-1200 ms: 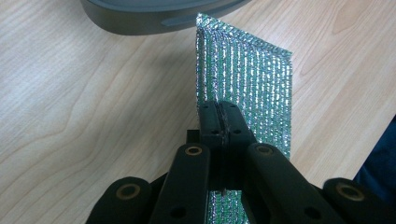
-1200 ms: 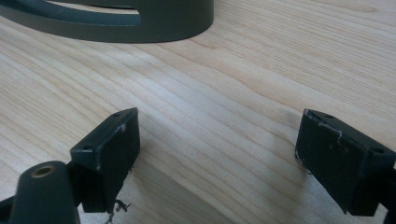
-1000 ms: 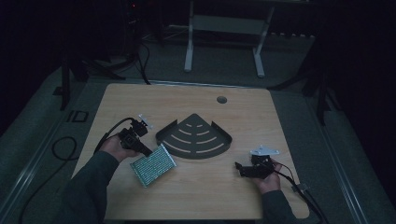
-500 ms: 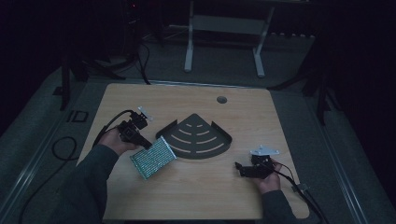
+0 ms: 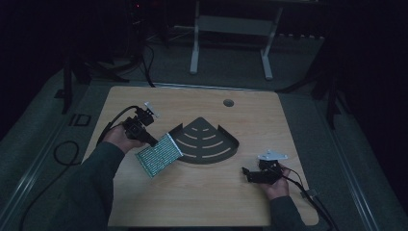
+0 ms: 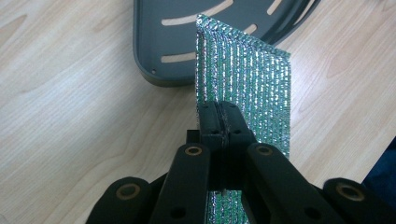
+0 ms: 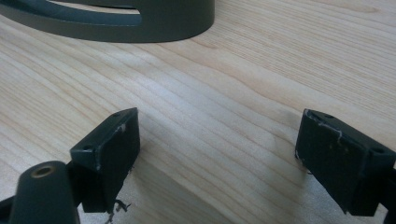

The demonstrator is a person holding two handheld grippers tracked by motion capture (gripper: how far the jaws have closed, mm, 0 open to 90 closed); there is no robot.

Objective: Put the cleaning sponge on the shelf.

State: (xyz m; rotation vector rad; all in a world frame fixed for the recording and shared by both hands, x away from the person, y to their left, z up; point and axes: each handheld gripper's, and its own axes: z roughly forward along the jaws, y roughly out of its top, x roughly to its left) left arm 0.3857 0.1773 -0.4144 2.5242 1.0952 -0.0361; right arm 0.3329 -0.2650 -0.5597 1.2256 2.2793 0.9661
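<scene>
The wooden table (image 5: pixel 202 202) lies under both my hands, its far edge running into a dark room where I can make out little beyond a pale stand. Near its middle sits the dark fan-shaped tray (image 5: pixel 207 142), a quarter-circle with curved slots, its pointed corner toward the far side and its rounded rim toward me; in my left gripper view the tray (image 6: pixel 159 42) is cut off by the top edge.

The green glittery sheet (image 5: pixel 159 155) hangs to the left of the tray, raised off the table and tilted. Its long axis runs from my left gripper out toward the near right, and its far right corner comes just up to the tray's left rim; whether they touch I cannot tell. In the left gripper view the sheet (image 6: pixel 247 79) stands on edge, its lower part hidden behind my jaws.

My left gripper (image 5: pixel 150 140) is clamped tight on the sheet's edge. My right gripper (image 5: pixel 246 174) rests near the right, jaws spread wide over bare wood with nothing between them.
</scene>
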